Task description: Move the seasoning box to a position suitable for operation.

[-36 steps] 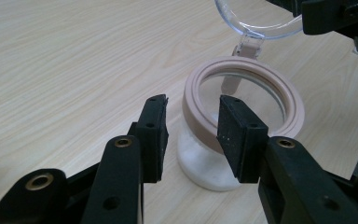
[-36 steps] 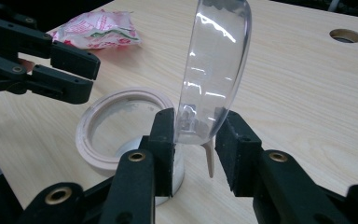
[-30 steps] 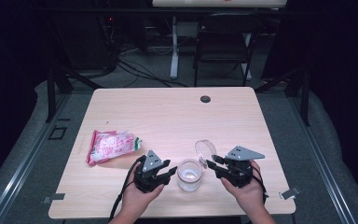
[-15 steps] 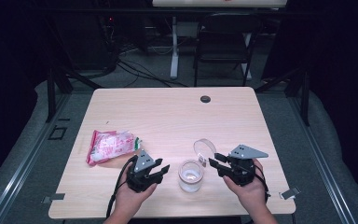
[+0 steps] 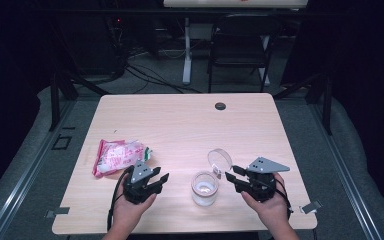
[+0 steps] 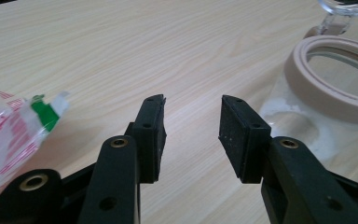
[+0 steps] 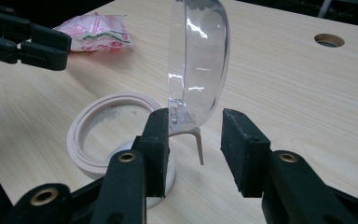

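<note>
A clear glass jar (image 5: 203,187) with a beige rim (image 7: 107,130) stands near the table's front edge. Its clear hinged lid (image 5: 219,160) is flipped up and stands upright (image 7: 198,65). My right gripper (image 5: 231,173) is just right of the jar. Its jaws have just been opening and now straddle the lid's lower edge (image 7: 196,123). The right pad stands clear of the lid, so the gripper is open. My left gripper (image 5: 161,180) is to the jar's left, open, with bare table between its pads (image 6: 191,112). A red and white packet (image 5: 117,156) lies to its left (image 6: 9,135).
The wooden table (image 5: 180,125) has a round cable hole (image 5: 220,106) at the back. A dark chair (image 5: 240,45) and cables stand on the floor beyond the far edge. Both hands rest close to the front edge.
My left gripper has drawn leftward away from the jar, toward the packet. The right gripper's jaws have widened around the upright lid, and that hand has stayed in place.
</note>
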Demonstrator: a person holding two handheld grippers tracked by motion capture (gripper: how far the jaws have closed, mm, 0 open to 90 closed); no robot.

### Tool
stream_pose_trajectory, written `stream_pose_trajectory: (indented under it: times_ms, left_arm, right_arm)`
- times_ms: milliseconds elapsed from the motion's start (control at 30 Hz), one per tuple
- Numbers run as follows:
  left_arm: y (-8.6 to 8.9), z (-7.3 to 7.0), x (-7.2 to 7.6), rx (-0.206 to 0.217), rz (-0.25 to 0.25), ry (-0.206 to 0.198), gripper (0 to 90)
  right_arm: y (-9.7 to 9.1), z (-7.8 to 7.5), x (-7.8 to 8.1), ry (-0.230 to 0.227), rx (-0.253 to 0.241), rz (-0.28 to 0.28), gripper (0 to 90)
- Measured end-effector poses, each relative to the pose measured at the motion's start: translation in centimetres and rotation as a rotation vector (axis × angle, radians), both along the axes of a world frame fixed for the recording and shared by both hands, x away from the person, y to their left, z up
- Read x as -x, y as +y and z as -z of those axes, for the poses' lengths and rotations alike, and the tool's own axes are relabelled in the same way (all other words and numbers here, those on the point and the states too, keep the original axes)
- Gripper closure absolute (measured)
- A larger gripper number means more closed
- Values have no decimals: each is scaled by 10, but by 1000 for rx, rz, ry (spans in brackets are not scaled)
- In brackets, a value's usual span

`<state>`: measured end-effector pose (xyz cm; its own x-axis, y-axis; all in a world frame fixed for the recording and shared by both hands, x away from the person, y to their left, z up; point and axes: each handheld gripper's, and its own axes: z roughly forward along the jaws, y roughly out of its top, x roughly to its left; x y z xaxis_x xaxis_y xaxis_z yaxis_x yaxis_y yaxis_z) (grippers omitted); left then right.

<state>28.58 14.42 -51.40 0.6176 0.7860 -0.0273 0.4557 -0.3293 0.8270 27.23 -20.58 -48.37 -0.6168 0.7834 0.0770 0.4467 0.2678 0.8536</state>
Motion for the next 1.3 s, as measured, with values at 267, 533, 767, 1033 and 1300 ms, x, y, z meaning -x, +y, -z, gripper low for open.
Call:
stream_pose_trajectory:
  times_ms: [267,533,767,1033,1300]
  left_arm:
    - [13,3,-2,-5,-34,-34,584]
    - [30,7,-9,-11,-83,-47,581]
    - [42,12,-15,-60,-111,-90,522]
    - [47,21,-25,-100,-123,-112,505]
    - [47,29,-37,-111,-151,-111,503]
  right_arm:
    - [0,3,1,-3,-11,-9,604]
    - [-1,4,2,-8,-11,-9,591]
    - [-2,9,2,-4,-9,-17,571]
    - [-2,9,3,-16,-20,-11,561]
    - [-5,9,6,-22,-21,1,556]
